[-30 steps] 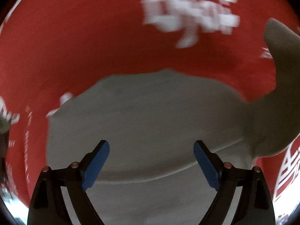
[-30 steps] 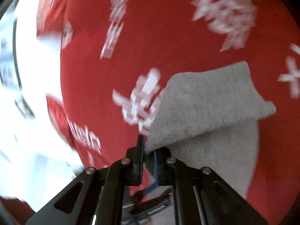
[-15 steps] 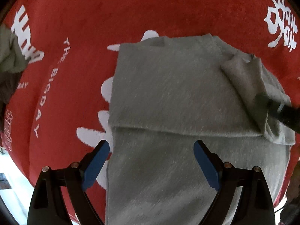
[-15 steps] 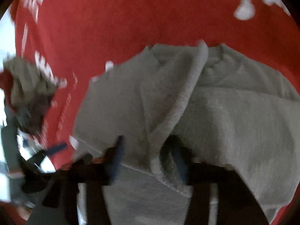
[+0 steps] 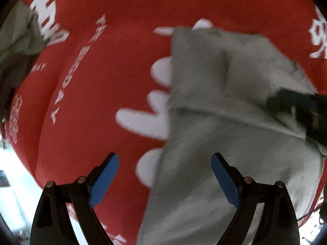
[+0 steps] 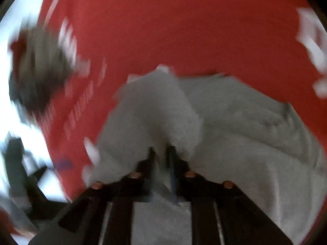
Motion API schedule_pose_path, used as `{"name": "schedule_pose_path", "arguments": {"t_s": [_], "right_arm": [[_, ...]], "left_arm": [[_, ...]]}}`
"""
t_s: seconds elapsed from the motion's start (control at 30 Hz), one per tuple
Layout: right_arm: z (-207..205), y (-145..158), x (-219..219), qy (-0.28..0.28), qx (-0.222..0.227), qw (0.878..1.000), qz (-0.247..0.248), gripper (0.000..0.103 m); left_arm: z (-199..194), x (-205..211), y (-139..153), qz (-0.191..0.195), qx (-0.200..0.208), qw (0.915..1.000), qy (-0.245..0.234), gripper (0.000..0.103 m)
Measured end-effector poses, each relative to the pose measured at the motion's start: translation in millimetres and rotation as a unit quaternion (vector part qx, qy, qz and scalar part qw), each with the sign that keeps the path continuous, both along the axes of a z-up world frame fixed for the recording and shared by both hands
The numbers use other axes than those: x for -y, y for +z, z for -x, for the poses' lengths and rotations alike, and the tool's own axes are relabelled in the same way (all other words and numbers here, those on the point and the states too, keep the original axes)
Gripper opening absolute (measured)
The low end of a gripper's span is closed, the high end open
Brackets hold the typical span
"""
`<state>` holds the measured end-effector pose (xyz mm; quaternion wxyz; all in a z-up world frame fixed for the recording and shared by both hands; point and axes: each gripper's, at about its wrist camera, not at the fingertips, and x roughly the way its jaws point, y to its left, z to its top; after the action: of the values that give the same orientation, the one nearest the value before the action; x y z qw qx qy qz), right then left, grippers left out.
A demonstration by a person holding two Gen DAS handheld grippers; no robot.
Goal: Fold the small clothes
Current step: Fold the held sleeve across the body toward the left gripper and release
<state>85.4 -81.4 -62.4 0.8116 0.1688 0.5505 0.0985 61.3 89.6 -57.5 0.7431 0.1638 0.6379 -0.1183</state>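
Observation:
A small grey fleecy garment (image 5: 214,102) lies partly folded on the red cloth (image 5: 122,30), one layer turned over the body. My left gripper (image 5: 163,157) points down over the garment's left edge, jaws wide open, and nothing touches its blue pads (image 5: 104,175). The right gripper (image 6: 161,153) sits low on the same garment (image 6: 235,122). Its jaws are closing, and a raised ridge of grey fabric is pinched between the narrow fingers. In the left wrist view the right gripper (image 5: 296,110) shows as a dark shape on the garment's right side.
The red cloth bears white printed letters (image 5: 67,77) and characters. A heap of olive and dark clothes (image 5: 18,40) lies at the far left, blurred in the right wrist view (image 6: 38,71). The cloth's edge and a bright floor (image 5: 12,173) show at lower left.
The left gripper slid left until the garment's left edge lay between its fingers. The right gripper carried a flap over, opened, then narrowed on a ridge of the grey fabric.

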Motion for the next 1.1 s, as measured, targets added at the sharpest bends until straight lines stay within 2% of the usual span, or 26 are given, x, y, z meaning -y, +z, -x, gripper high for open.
{"name": "schedule_pose_path", "arguments": {"t_s": [0.03,0.1,0.13,0.23,0.33,0.37,0.4,0.5,0.6,0.63,0.7,0.73,0.77,0.8,0.83,0.9,1.03,1.1], "right_arm": [[2.3,-4.8,-21.3,0.035,-0.01,0.999,0.03,0.049],[10.4,-7.0,-32.1,0.037,-0.019,0.999,0.029,0.049],[21.5,-9.0,-28.2,0.018,-0.026,0.999,0.007,0.049],[60.0,-12.0,2.9,-0.076,-0.054,0.994,-0.06,0.049],[116.0,-21.0,60.3,-0.201,-0.08,0.971,-0.101,0.05],[135.3,-23.0,76.7,-0.239,-0.084,0.961,-0.113,0.05],[162.4,-26.9,100.9,-0.295,-0.089,0.942,-0.132,0.051],[214.5,-41.9,132.1,-0.4,-0.097,0.892,-0.186,0.052],[247.6,-63.8,148.3,-0.461,-0.101,0.848,-0.242,0.052],[256.1,-72.6,150.0,-0.479,-0.091,0.829,-0.274,0.052],[262.4,-82.6,151.9,-0.505,-0.068,0.801,-0.315,0.052],[263.9,-87.1,151.4,-0.52,-0.055,0.786,-0.331,0.052],[264.9,-90.3,150.8,-0.532,-0.048,0.774,-0.342,0.049],[265.5,-92.8,150.0,-0.54,-0.046,0.766,-0.347,0.022],[266.1,-94.0,150.0,-0.546,-0.05,0.763,-0.343,0.007],[266.6,-89.4,153.2,-0.542,-0.058,0.777,-0.316,0.007],[267.8,-78.7,163.6,-0.502,-0.06,0.824,-0.257,0.007],[266.1,-86.1,163.7,-0.484,-0.08,0.832,-0.26,0.011]], "left_arm": [[-1.0,-5.2,0.4,-0.002,-0.001,1.0,0.007,0.092],[-1.7,-7.3,5.8,-0.002,0.008,0.9999,0.007,0.092],[-2.2,-5.3,9.1,-0.001,0.013,0.9999,0.001,0.092],[-5.7,10.8,15.0,0.015,0.02,0.9996,-0.016,0.092],[-14.5,38.7,16.6,0.033,0.028,0.9984,-0.035,0.092],[-17.7,48.2,16.0,0.04,0.03,0.9979,-0.04,0.092],[-19.2,57.9,15.5,0.048,0.03,0.9974,-0.044,0.092],[-25.6,88.2,0.8,0.056,0.03,0.9962,-0.06,0.092],[-24.3,106.8,-14.0,0.042,0.023,0.9961,-0.074,0.092],[-24.6,108.6,-18.1,0.043,0.02,0.9963,-0.071,0.092],[-28.0,107.8,-19.7,0.052,0.015,0.9967,-0.061,0.092],[-30.4,106.7,-21.2,0.054,0.011,0.997,-0.055,0.097],[-32.6,105.4,-23.5,0.05,0.009,0.9974,-0.051,0.102],[-34.5,104.1,-25.6,0.052,0.004,0.9974,-0.049,0.102],[-36.0,103.5,-26.6,0.055,-0.002,0.9973,-0.048,0.102],[-38.7,103.7,-26.4,0.055,-0.007,0.9971,-0.051,0.102],[-40.6,103.8,-24.6,0.052,-0.006,0.9972,-0.054,0.102],[-38.3,104.0,-19.6,0.046,-0.006,0.9975,-0.053,0.102]]}}
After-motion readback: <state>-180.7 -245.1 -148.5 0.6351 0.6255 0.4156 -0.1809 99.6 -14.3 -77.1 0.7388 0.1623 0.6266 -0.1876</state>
